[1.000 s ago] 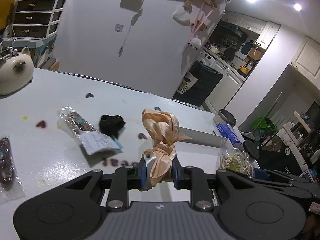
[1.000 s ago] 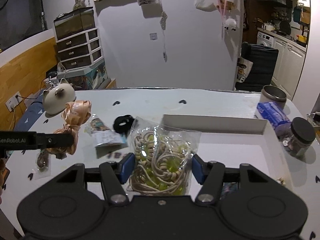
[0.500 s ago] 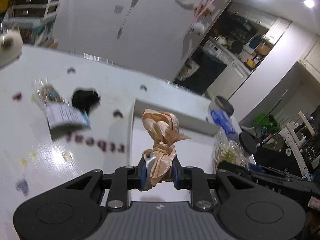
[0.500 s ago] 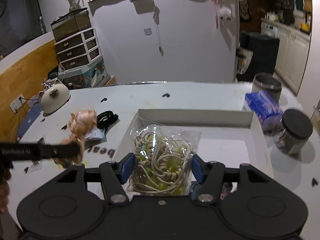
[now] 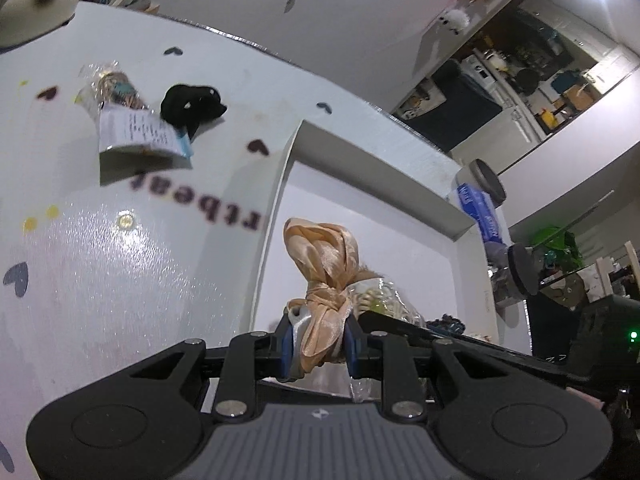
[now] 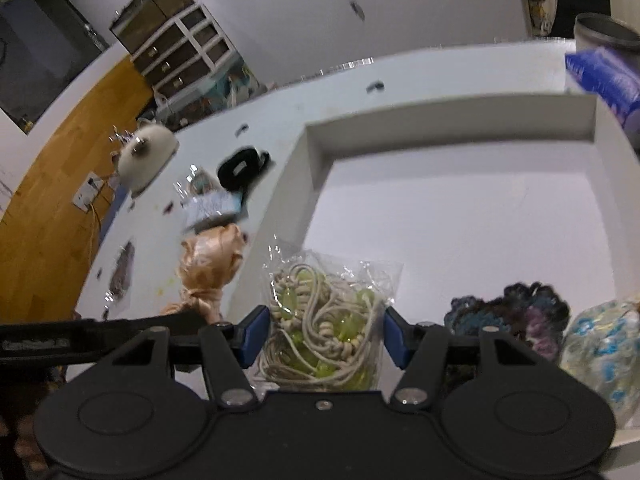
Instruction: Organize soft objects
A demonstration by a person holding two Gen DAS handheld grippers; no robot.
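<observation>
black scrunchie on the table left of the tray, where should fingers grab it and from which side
Probably straight from above, pinching across the bunched middle of the black scrunchie. It lies flat and crumpled on the table, so no edge stands up to catch sideways. Come in from its tray side; the clear packet crowds the other.

Peach satin scrunchie (image 5: 320, 264), bagged cord (image 6: 324, 332)

White table (image 5: 120, 280) with shallow white tray (image 6: 320, 148), black scrunchie (image 5: 191, 107), labelled packet (image 5: 132, 128).
</observation>
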